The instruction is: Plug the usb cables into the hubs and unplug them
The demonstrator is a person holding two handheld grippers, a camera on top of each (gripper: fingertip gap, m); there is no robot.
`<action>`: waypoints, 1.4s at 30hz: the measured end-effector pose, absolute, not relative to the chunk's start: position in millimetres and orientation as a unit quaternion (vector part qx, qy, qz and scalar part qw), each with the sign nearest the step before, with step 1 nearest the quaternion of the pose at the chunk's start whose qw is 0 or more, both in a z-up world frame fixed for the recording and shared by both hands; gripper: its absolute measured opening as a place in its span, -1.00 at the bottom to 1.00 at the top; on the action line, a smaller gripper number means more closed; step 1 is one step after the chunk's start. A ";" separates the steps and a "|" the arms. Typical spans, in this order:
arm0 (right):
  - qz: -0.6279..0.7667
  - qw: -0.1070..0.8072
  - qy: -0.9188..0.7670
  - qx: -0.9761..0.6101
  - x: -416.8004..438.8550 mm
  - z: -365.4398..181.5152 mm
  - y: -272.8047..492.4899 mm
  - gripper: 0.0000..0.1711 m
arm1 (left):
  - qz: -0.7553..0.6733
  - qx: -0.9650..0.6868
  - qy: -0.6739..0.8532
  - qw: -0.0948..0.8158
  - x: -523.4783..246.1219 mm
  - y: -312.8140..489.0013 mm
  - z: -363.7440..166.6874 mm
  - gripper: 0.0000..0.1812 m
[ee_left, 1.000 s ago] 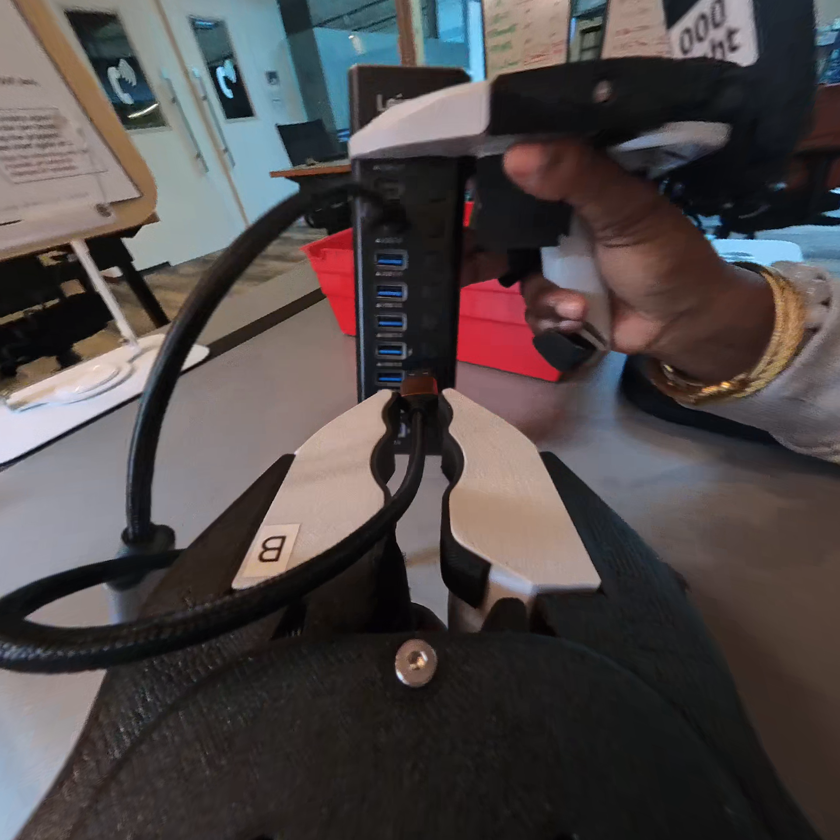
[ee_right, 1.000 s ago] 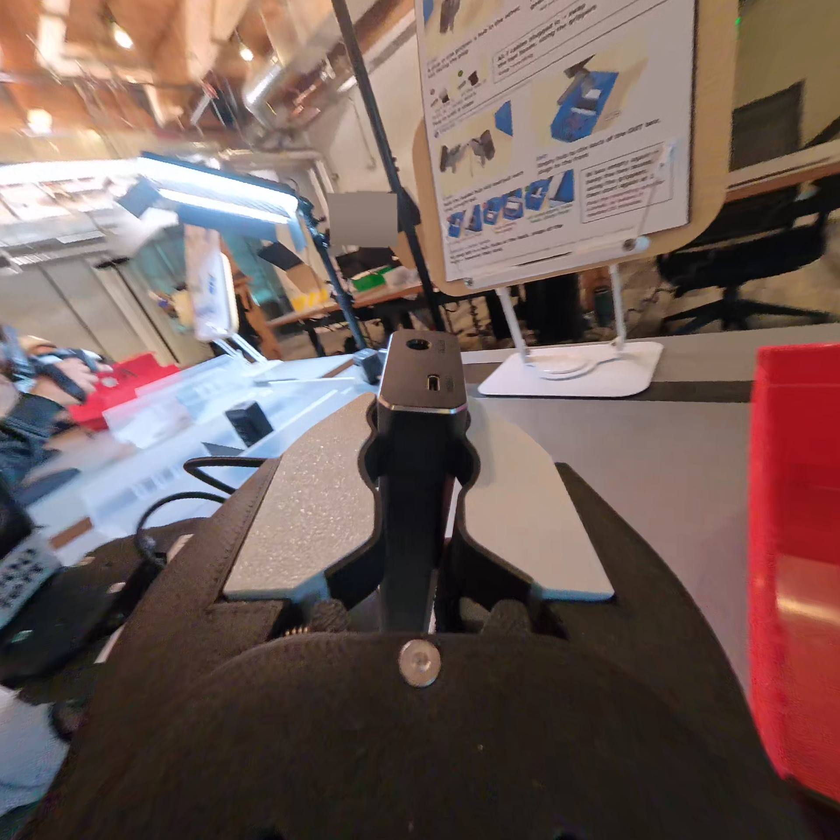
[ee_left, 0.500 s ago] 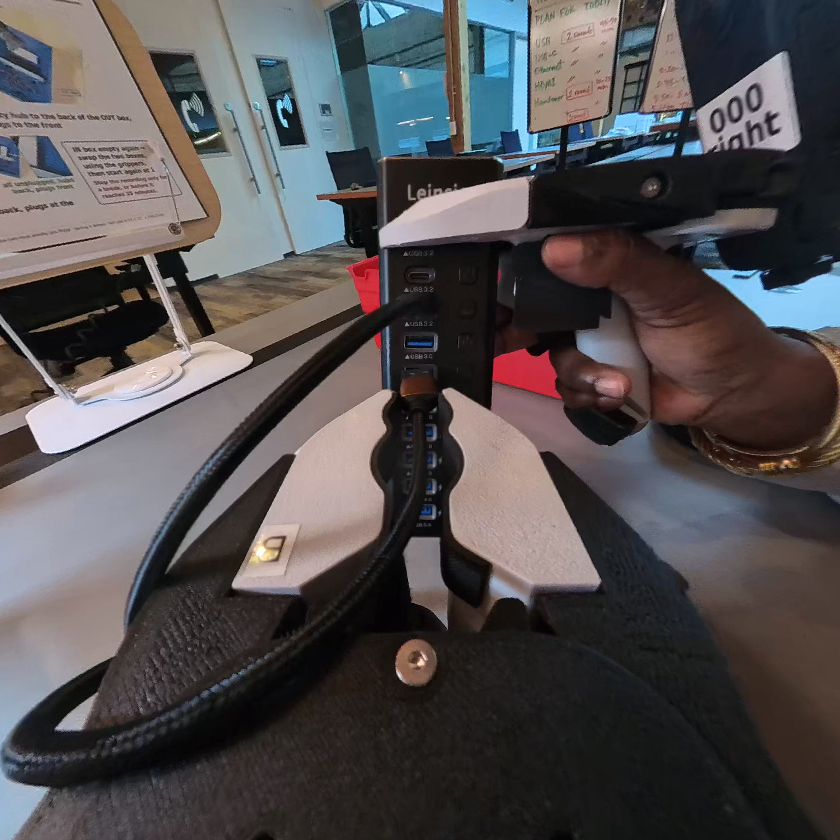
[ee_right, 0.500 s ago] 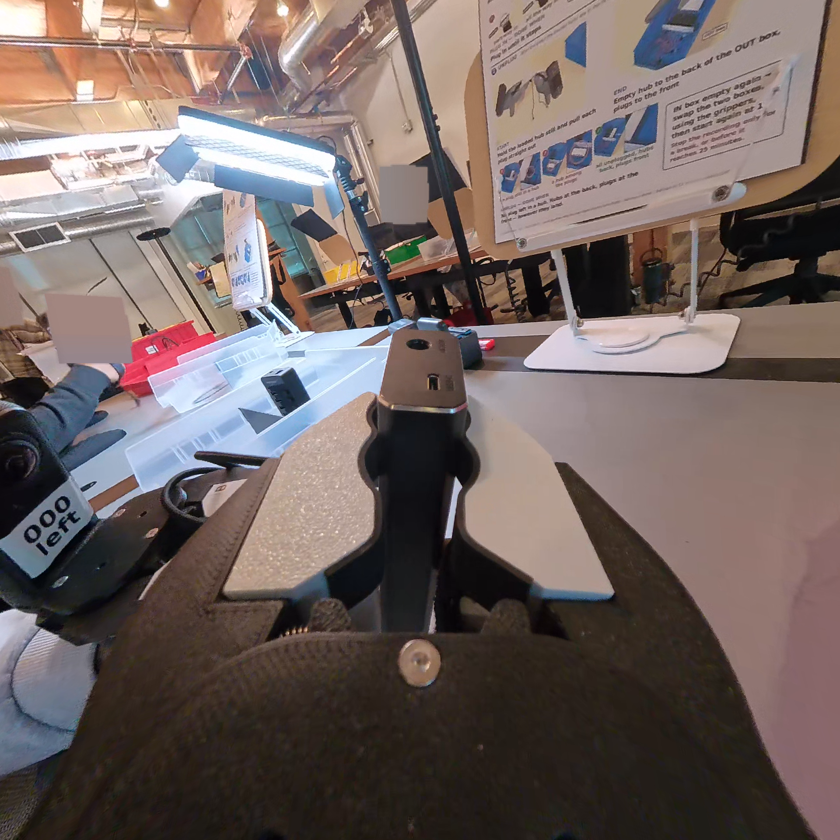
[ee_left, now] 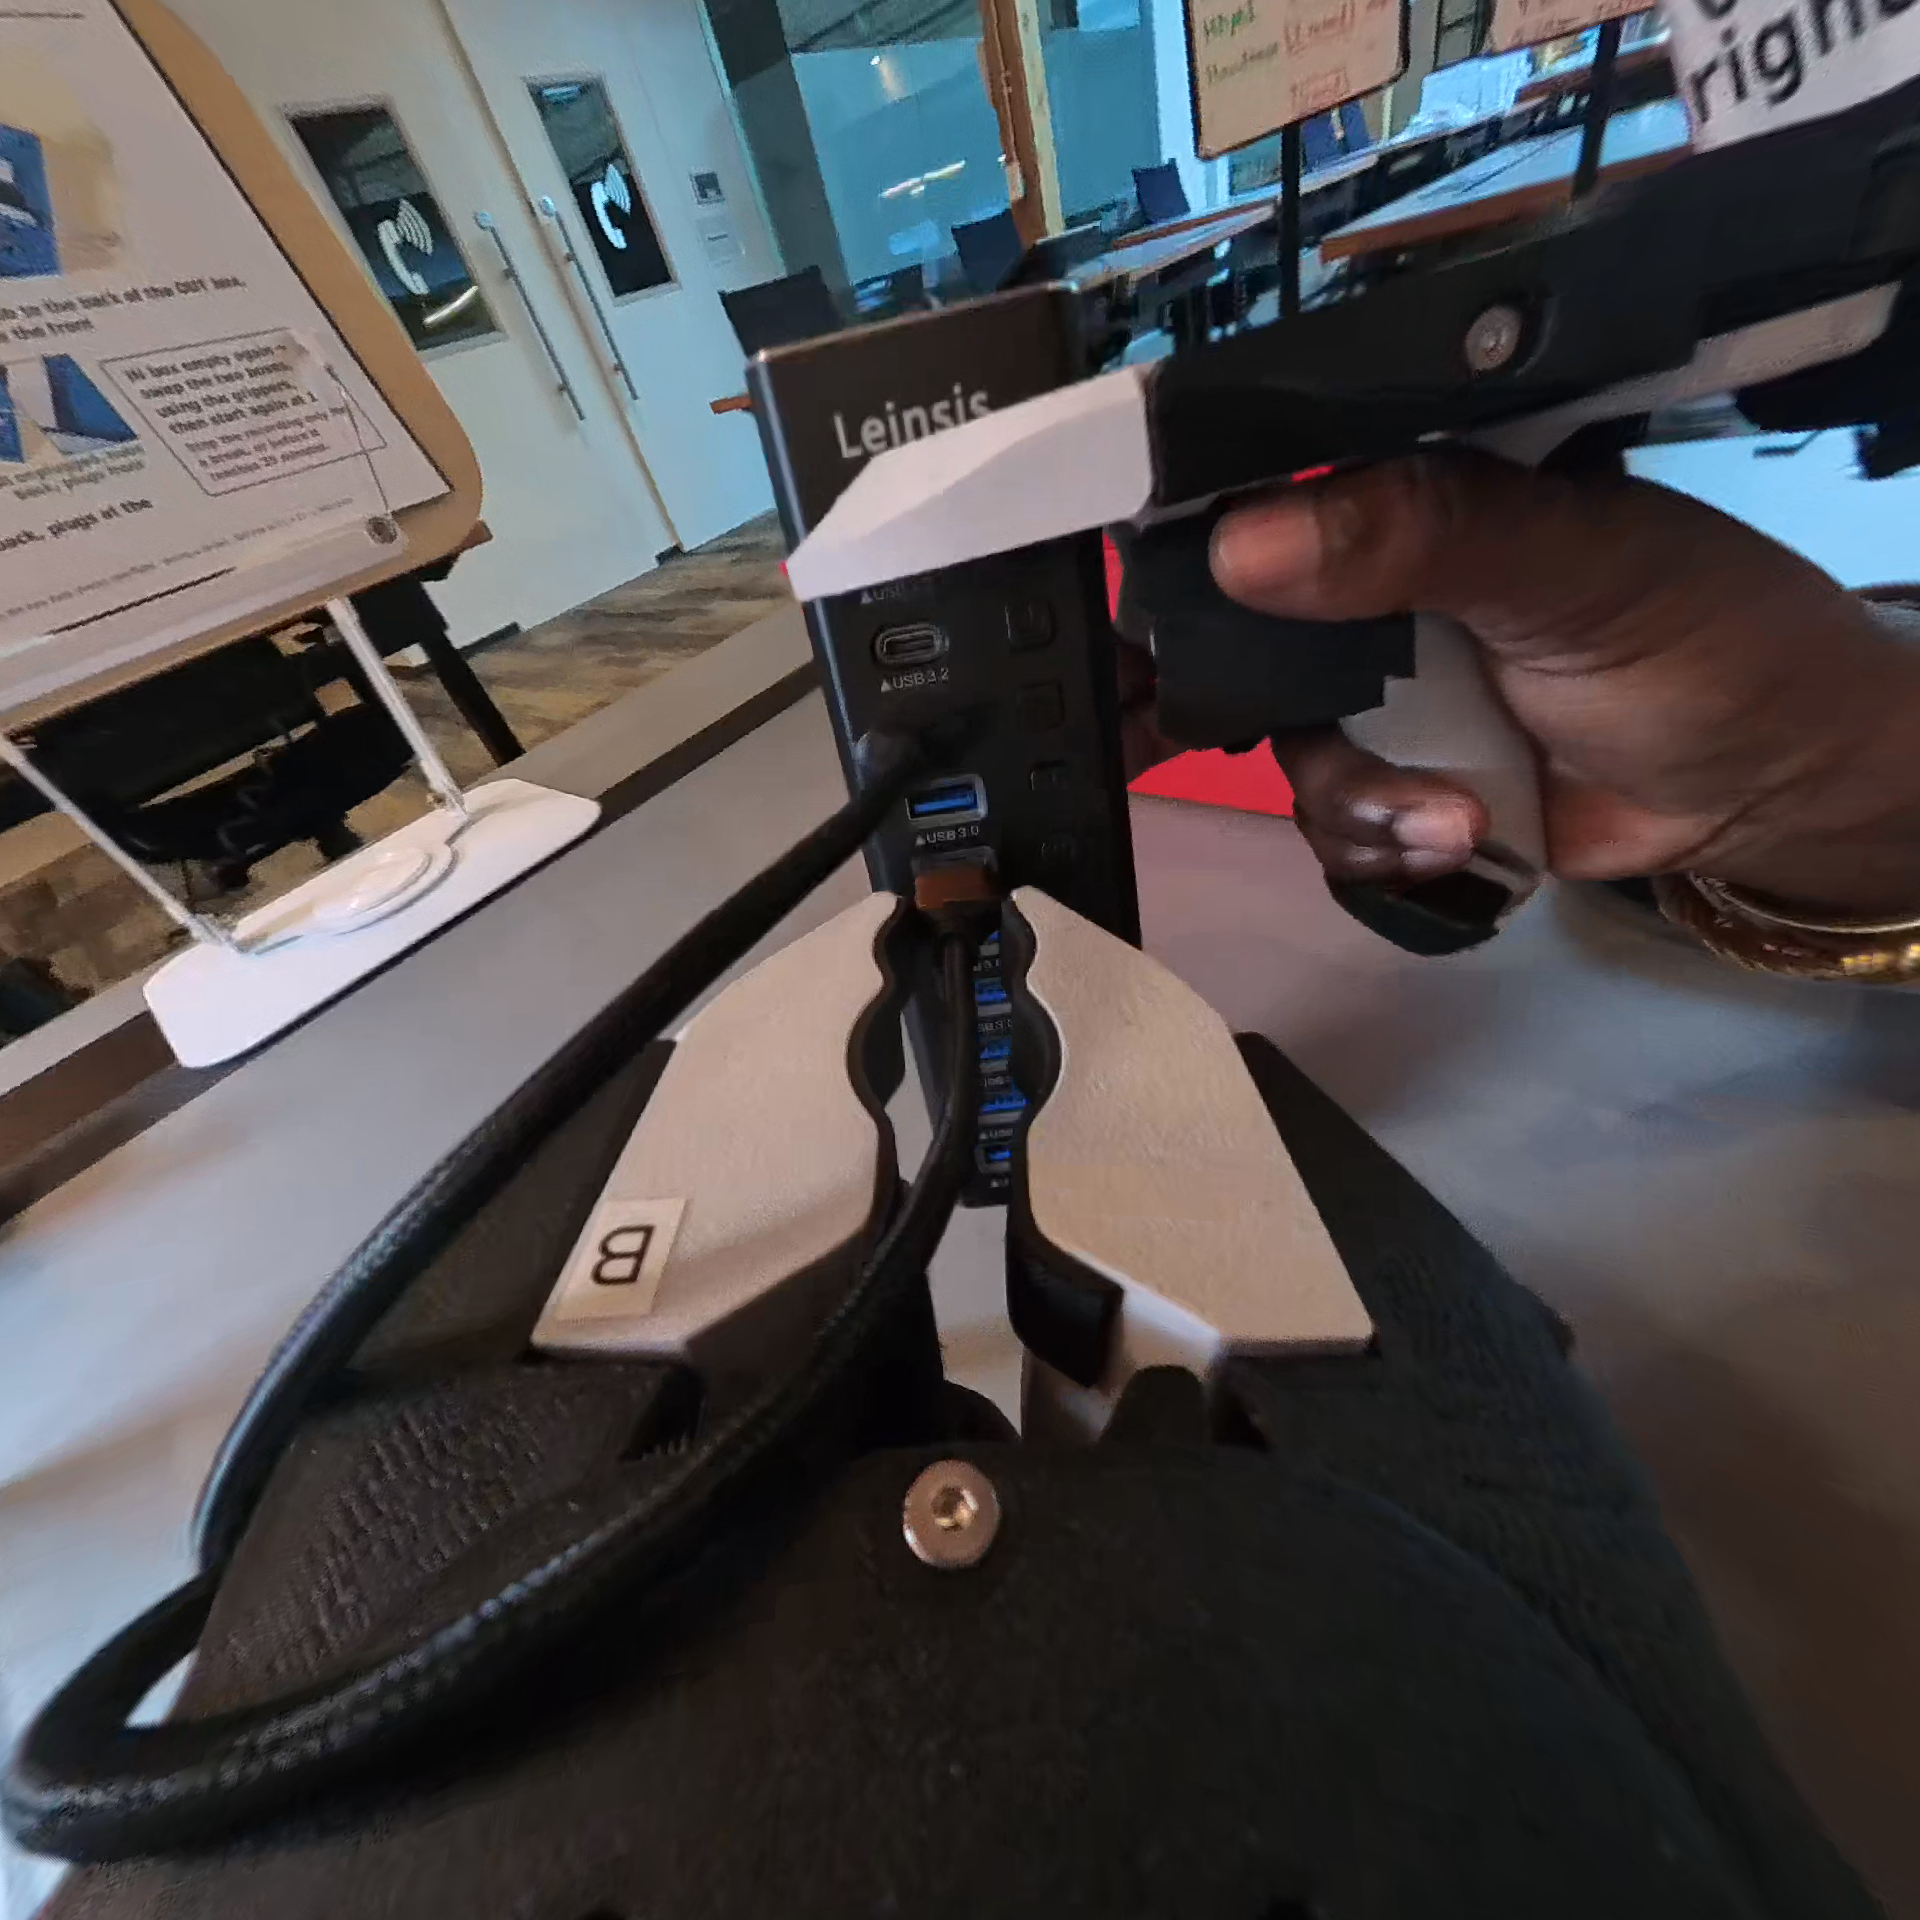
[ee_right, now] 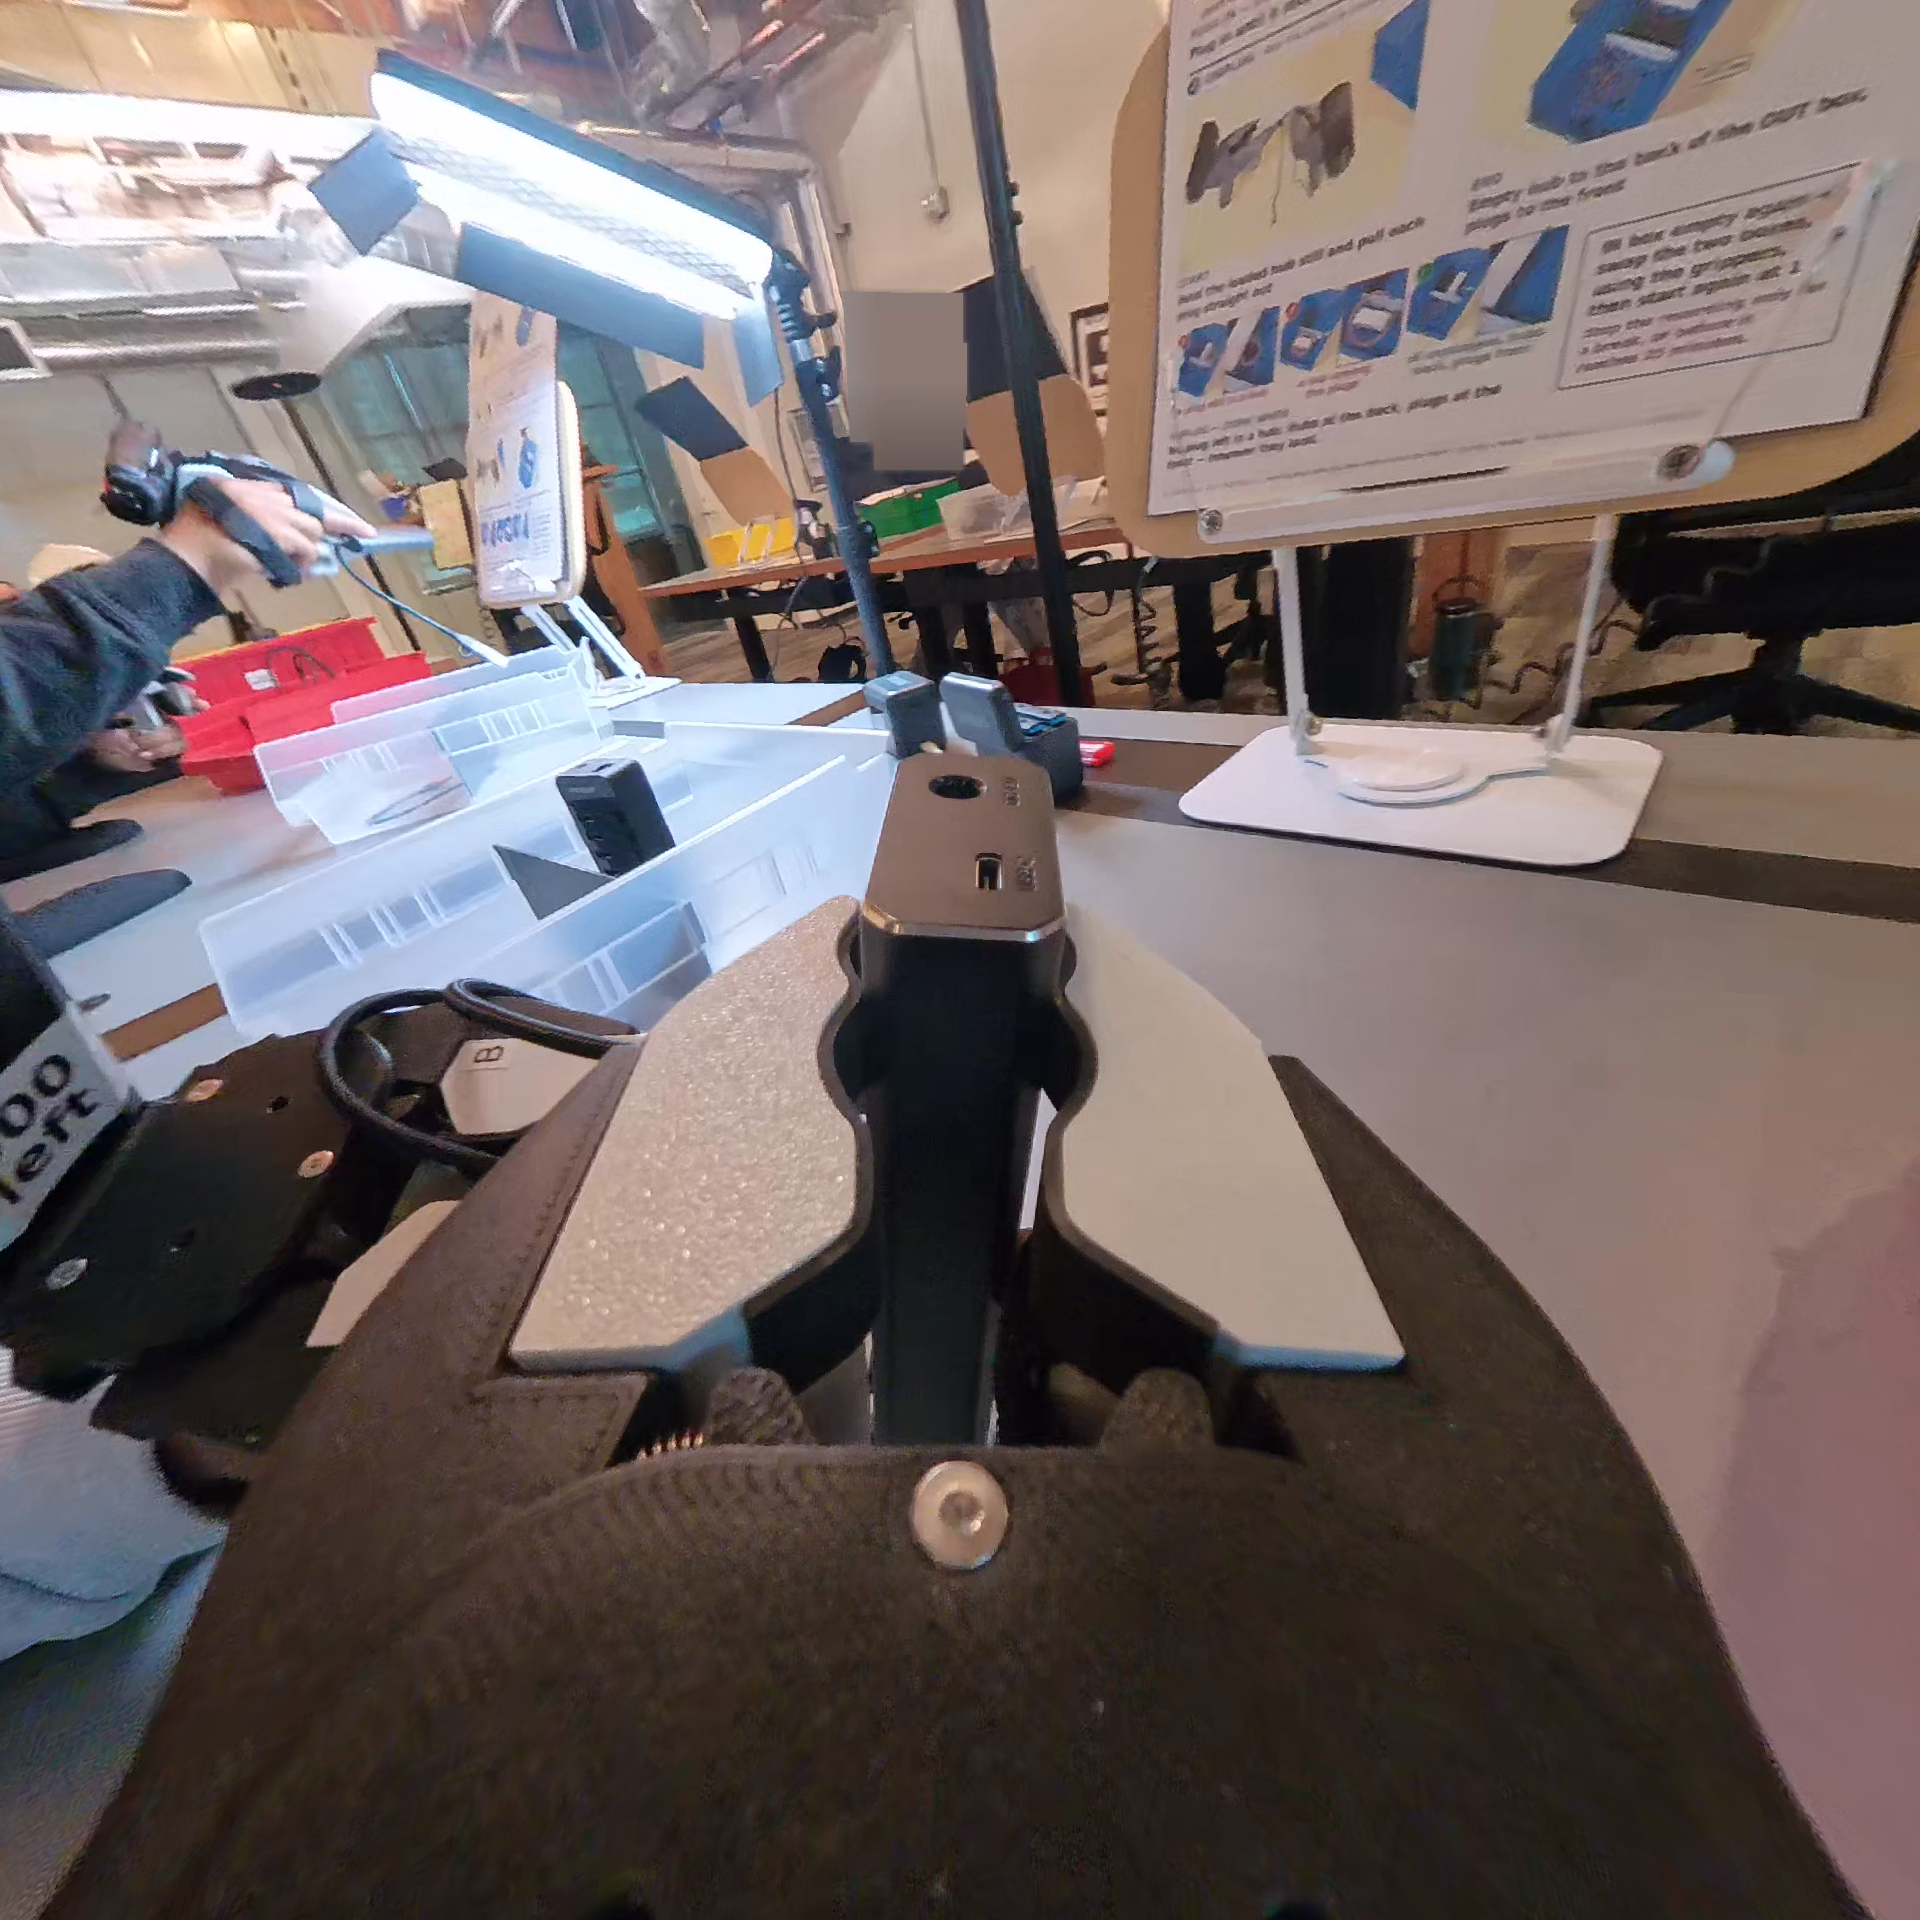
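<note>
A black USB hub (ee_left: 966, 727) stands upright in the left wrist view, with a column of ports facing me. My left gripper (ee_left: 954, 914) is shut on the orange-tipped plug (ee_left: 948, 885) of a black braided cable (ee_left: 499, 1195), pressed at a port just below an open blue port. The cable's other end sits in a port higher up. My right gripper (ee_right: 961, 925) is shut on the hub (ee_right: 961, 862) near its top; it shows from the side in the left wrist view (ee_left: 977, 499), held by a hand (ee_left: 1558, 686).
An instruction board on a white stand (ee_left: 343, 883) is at the left on the grey table (ee_left: 1558, 1195); it also shows in the right wrist view (ee_right: 1455, 790). Clear plastic trays (ee_right: 499, 831) with another hub lie beyond. A red bin (ee_left: 1205, 774) is behind the hub. About 6 cm separates my left fingertips from my right.
My left gripper has moved the plug up from the bottom of the port column to a port below the top blue one. The right gripper has kept its hold on the hub.
</note>
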State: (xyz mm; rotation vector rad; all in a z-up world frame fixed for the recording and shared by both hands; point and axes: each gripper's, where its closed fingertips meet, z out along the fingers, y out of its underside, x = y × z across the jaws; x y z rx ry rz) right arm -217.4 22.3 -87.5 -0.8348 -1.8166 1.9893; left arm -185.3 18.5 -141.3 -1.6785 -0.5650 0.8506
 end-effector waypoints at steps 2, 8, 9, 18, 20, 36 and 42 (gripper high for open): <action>0.695 0.165 -0.637 -0.289 -216.4 -88.4 21.3 -0.64 | 0.350 -0.708 -0.252 0.560 -185.5 17.9 -143.0 -0.82; 0.712 0.131 -0.629 -0.281 -213.5 -85.1 21.5 -0.64 | 0.364 -0.701 -0.251 0.560 -184.7 20.1 -138.3 -0.82; 0.715 0.118 -0.627 -0.286 -214.5 -85.6 22.1 -0.64 | 0.364 -0.700 -0.249 0.561 -184.5 20.2 -137.5 -0.82; 0.700 0.192 -0.618 -0.302 -234.8 -86.4 36.9 -0.64 | 0.304 -0.740 -0.231 0.553 -176.6 28.0 -151.1 -0.57; 0.688 0.226 -0.625 -0.293 -236.5 -88.0 37.1 -0.64 | 0.283 -0.746 -0.234 0.555 -175.1 28.2 -154.2 -0.56; 0.641 0.341 -0.630 -0.276 -251.7 -99.4 42.2 -0.64 | 0.179 -0.711 0.002 0.680 -99.2 57.9 -114.0 -0.64; 0.691 0.380 -0.558 -0.260 -238.3 -63.0 61.6 -0.38 | 0.218 -0.646 -0.048 0.730 -115.5 37.8 -86.6 -0.64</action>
